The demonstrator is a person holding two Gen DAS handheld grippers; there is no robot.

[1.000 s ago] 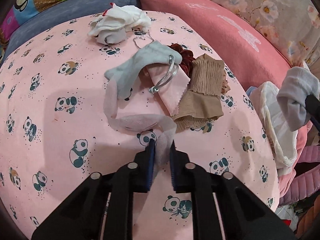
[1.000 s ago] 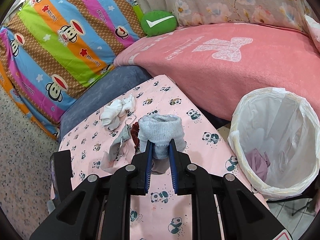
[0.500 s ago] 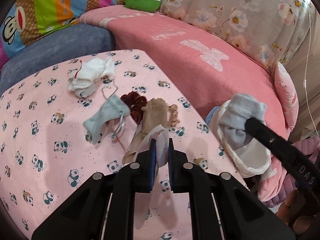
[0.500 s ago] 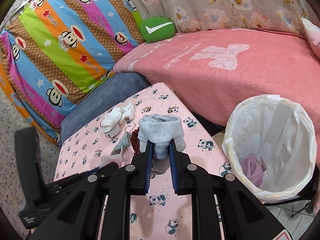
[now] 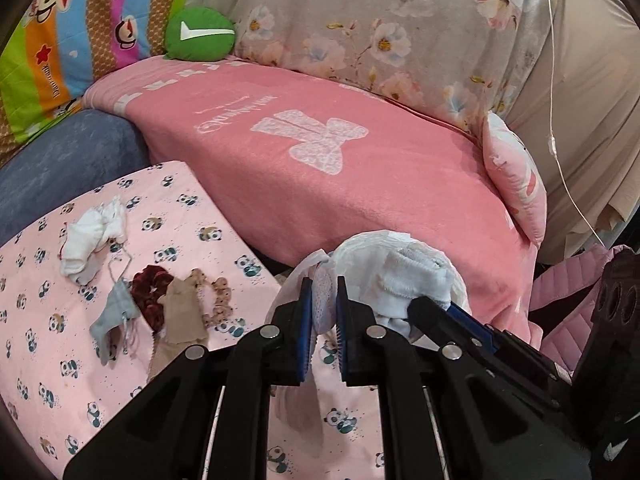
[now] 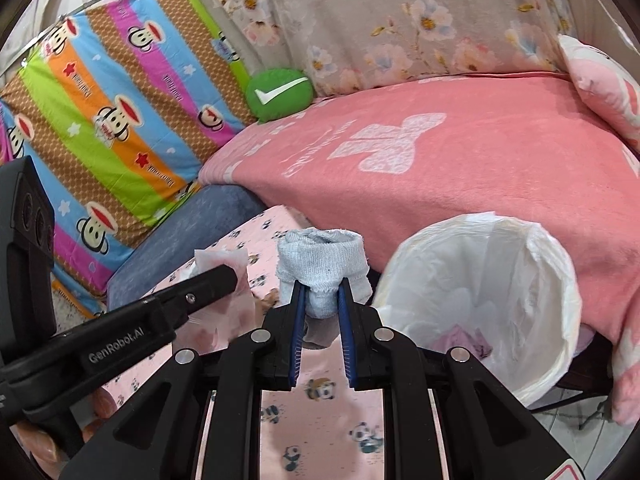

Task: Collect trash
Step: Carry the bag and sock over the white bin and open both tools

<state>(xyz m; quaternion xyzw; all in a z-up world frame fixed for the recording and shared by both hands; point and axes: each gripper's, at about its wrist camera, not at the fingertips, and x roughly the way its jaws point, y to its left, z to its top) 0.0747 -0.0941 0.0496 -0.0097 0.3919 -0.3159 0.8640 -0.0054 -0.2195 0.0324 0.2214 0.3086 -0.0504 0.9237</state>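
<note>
Off to the left of your left gripper (image 5: 322, 304), the things you had not picked up lay loose on the panda-print sheet (image 5: 48, 360): a crumpled white cloth (image 5: 90, 236) farthest out, then a grey sock (image 5: 114, 312), a dark red scrunchie (image 5: 150, 288) and a beige stocking (image 5: 180, 320), bunched together and touching one another. I judged them left there because both your tools were already full.

Your left gripper was clamped narrow on a thin pinkish-white wipe (image 5: 323, 300), pinched at its upper end so the rest hung down below the fingers, clear of the sheet. That looked like a hold for carrying, not for placing.

Just to its right, your right gripper (image 6: 322, 308) was closed on a rolled grey sock (image 6: 320, 264), the roll sitting above the fingertips and a tail pinched between the blue pads (image 6: 298, 320). Gripping it low probably kept the roll from unravelling.

Further right and slightly below that gripper stood the white-lined trash bin (image 6: 552, 292), its mouth open toward you, with 1 purplish scrap (image 6: 464, 340) already at the bottom. You held both loads close beside the rim, seemingly so that 2 pieces could drop in together.
</note>
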